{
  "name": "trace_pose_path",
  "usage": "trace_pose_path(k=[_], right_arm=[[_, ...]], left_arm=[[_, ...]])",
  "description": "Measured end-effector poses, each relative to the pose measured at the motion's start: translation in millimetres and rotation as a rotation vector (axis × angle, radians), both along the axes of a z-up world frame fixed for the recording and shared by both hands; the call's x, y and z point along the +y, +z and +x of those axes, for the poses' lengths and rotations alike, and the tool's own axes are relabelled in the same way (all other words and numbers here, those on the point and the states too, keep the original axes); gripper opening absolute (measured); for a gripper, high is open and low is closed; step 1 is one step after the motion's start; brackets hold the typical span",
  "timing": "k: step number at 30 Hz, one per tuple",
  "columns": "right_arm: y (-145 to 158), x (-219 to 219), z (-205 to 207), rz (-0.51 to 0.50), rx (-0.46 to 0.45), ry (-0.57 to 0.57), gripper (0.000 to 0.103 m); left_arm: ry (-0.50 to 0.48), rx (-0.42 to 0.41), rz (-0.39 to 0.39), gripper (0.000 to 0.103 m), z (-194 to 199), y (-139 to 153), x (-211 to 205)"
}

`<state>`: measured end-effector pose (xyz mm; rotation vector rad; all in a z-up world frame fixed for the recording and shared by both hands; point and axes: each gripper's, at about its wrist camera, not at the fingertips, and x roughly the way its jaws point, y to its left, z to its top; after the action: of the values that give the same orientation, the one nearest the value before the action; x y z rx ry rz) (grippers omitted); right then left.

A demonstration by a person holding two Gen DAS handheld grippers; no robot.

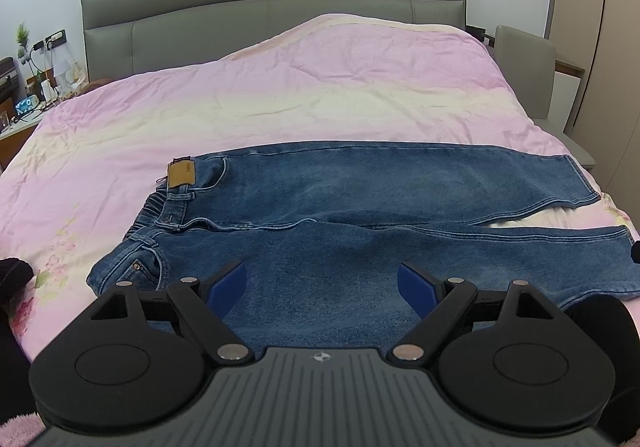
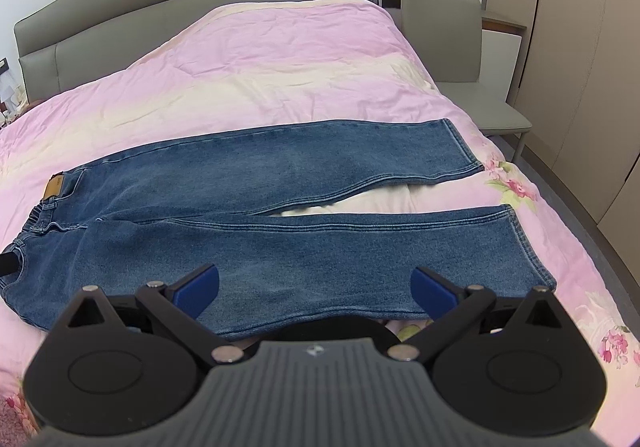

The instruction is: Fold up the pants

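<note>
Jeans [image 2: 280, 207] lie flat and unfolded across the near part of the pink quilt [image 1: 320, 87], waistband toward the left, both legs running right with a narrow wedge of quilt showing between them near the hems. Left gripper [image 1: 322, 285] hovers over the hip and thigh of the near leg, jaws spread wide, nothing held. Right gripper [image 2: 316, 293] hovers over the lower part of the same leg, jaws likewise spread and empty.

Probable next step: fold the near leg over the far leg.

Failure risks:
- Denim is stiff and heavy. A shallow pinch on the near edge may slip during the lift.
- A deep pinch may catch the quilt beneath, dragging it and wrinkling the work surface.
- Uneven lift between the two grippers would twist the leg, leaving seams and hems misaligned.
- The elastic waistband [image 1: 150, 207] is already bunched; pulling there may skew the fold line.
</note>
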<state>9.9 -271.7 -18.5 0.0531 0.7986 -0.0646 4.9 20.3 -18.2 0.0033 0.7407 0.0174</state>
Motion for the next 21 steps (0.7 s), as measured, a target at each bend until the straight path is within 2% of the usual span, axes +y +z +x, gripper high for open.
trace_pose_path(k=[6, 9, 11, 12, 15, 16, 18, 21], right_arm=[[-9.1, -11.1, 6.4, -0.033, -0.003, 0.037, 0.098], [-16.9, -16.6, 9.0, -0.085, -0.022, 0.091, 0.098], [-24.0, -20.9, 10.4, -0.149, -0.03, 0.124, 0.098], [-28.8, -24.8, 11.3, -0.176, -0.033, 0.143, 0.098], [-43.0, -41.0, 13.4, -0.22, -0.017, 0.183, 0.097], [-48.2, -47.3, 14.5, -0.229, -0.004, 0.192, 0.095], [-58.0, -60.3, 17.2, -0.242, 0.032, 0.199, 0.083], [-72.1, -80.7, 20.1, -0.236, 0.086, 0.184, 0.082]], left_arm=[[0.016, 0.04, 0.003, 0.1, 4.3, -10.3, 16.2], [0.015, 0.061, 0.025, 0.1, 8.2, -17.3, 25.2], [-0.008, 0.065, 0.056, 0.099, 11.2, -22.3, 31.6], [-0.021, 0.063, 0.075, 0.095, 12.7, -24.7, 34.9], [-0.079, 0.075, 0.15, 0.09, 17.4, -34.2, 43.6], [-0.107, 0.086, 0.173, 0.089, 18.5, -38.6, 46.1], [-0.155, 0.109, 0.208, 0.086, 19.5, -47.5, 52.3], [-0.211, 0.14, 0.281, 0.086, 17.9, -62.5, 61.2]])
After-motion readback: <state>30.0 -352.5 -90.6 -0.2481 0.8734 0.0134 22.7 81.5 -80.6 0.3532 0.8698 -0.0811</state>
